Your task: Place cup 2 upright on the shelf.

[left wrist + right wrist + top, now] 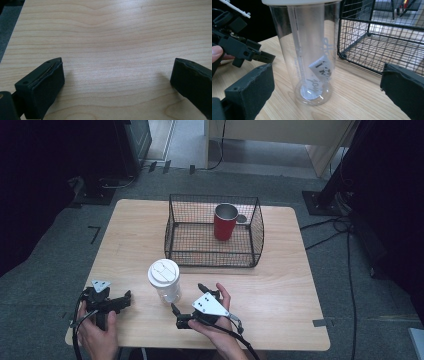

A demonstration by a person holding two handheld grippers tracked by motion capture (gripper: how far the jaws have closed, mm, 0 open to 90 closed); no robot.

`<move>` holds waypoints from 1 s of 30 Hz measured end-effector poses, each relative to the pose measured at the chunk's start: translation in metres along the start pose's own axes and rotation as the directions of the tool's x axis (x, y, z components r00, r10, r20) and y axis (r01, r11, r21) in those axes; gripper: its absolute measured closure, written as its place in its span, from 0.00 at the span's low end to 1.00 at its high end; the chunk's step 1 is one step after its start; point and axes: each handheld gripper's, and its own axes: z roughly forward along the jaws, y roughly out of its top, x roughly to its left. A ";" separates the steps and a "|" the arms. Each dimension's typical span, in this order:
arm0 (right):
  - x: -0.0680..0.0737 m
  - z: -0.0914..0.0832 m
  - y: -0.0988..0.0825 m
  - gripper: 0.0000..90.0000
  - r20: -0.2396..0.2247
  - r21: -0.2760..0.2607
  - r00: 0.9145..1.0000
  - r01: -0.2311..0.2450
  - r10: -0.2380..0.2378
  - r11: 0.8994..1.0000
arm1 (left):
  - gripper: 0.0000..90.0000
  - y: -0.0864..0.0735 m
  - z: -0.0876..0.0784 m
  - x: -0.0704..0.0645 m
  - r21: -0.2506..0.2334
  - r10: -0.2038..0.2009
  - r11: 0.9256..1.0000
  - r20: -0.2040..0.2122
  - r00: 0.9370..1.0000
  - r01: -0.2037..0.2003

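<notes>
Clear cup [165, 281] upright (white lid), just beyond right tool [187, 302], wide; left tool [125, 299] wide.

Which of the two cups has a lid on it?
The clear cup, standing on the table between the two grippers, has a white lid. The red cup in the wire basket is open-topped.
</notes>
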 end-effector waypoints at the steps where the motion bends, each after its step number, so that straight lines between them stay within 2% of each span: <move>1: 0.001 0.001 0.001 0.00 -0.002 -0.001 1.000 0.000 0.000 1.000 | 0.00 0.000 0.000 0.000 0.000 0.000 1.000 0.000 1.000 0.000; 30: 0.021 0.031 0.018 0.00 -0.035 -0.024 0.999 0.010 -0.011 1.000 | 0.00 0.000 0.000 0.000 -0.001 -0.001 1.000 0.000 1.000 0.001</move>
